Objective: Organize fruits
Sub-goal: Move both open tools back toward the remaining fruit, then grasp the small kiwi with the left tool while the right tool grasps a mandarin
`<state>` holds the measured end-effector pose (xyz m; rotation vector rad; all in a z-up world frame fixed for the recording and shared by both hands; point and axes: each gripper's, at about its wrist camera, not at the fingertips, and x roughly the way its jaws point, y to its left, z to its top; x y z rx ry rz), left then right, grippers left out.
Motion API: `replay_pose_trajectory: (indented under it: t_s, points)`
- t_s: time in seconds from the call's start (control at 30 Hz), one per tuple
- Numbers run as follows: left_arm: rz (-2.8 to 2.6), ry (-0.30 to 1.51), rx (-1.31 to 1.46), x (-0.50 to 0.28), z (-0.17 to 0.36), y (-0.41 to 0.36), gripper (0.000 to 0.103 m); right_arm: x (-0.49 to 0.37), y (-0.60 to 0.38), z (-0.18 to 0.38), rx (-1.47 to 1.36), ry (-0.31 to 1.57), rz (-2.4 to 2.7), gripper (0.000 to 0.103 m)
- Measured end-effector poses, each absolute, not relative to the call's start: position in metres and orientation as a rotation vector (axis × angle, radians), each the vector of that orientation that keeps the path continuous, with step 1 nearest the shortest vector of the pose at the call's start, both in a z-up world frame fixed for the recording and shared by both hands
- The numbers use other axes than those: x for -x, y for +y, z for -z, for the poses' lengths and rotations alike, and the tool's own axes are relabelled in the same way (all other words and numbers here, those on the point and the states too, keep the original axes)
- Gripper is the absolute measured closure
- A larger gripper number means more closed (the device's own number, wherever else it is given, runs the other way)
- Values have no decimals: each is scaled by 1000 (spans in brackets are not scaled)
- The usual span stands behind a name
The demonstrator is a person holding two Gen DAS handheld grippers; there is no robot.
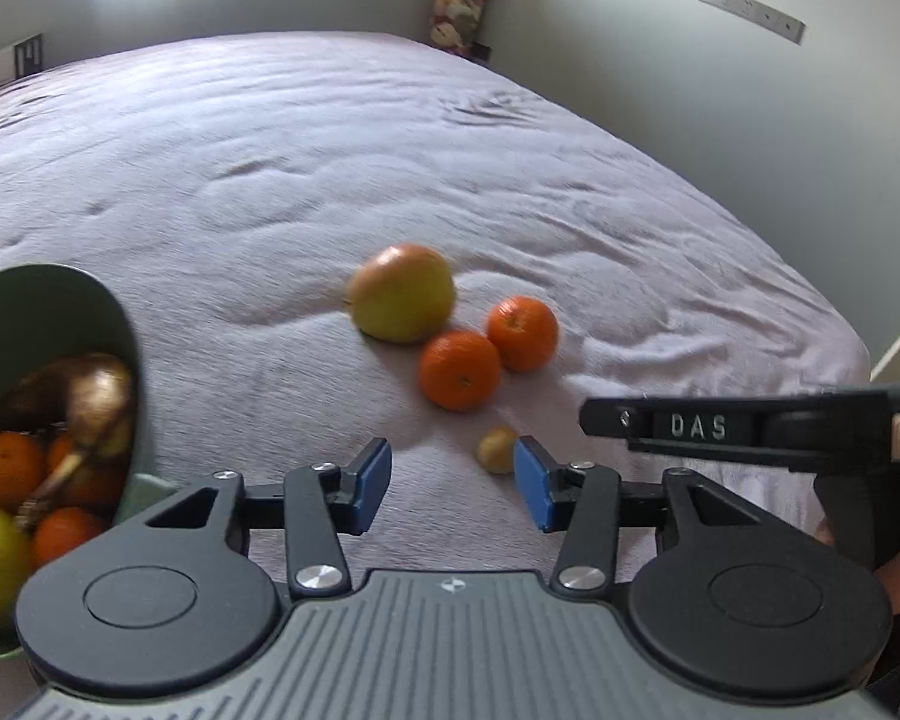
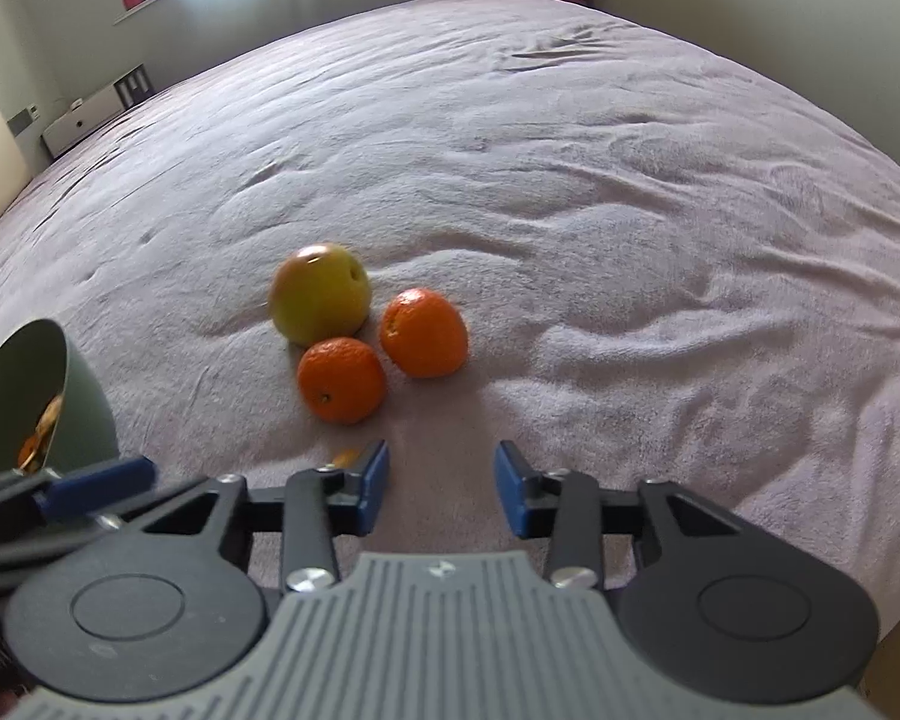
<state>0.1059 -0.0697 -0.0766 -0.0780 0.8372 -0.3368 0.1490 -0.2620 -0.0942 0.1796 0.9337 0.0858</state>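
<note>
A yellow-green apple (image 1: 402,293) (image 2: 320,293) and two oranges, the nearer (image 1: 459,369) (image 2: 341,380) and the farther (image 1: 522,324) (image 2: 424,332), lie together on the bed. A small brownish-yellow fruit (image 1: 497,449) lies close to my left gripper's right finger; in the right wrist view only a sliver (image 2: 346,456) shows behind the left finger. A green bowl (image 1: 114,324) (image 2: 87,402) at the left holds a brown banana, oranges and a green apple. My left gripper (image 1: 453,483) is open and empty. My right gripper (image 2: 441,489) is open and empty, just short of the nearer orange.
The bed is covered with a wrinkled lilac blanket (image 1: 330,150) (image 2: 570,180). The right gripper's body (image 1: 750,429) reaches in from the right in the left wrist view. The bed's right edge (image 1: 840,324) drops off beside a wall.
</note>
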Motion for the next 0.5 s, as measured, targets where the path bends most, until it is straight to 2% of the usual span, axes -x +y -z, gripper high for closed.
replay_pose_trajectory:
  t_s: [0.13,0.27,0.5]
  points:
    - [355,862,89,-113,90,-82,55,-150,-261,95,-184,937,-87,71]
    - [368,871,67,-118,100,-93,56,-154,-267,100,-208,944,-64,71]
    - [366,878,52,-130,114,-103,65,-160,-271,109,-232,962,-55,71]
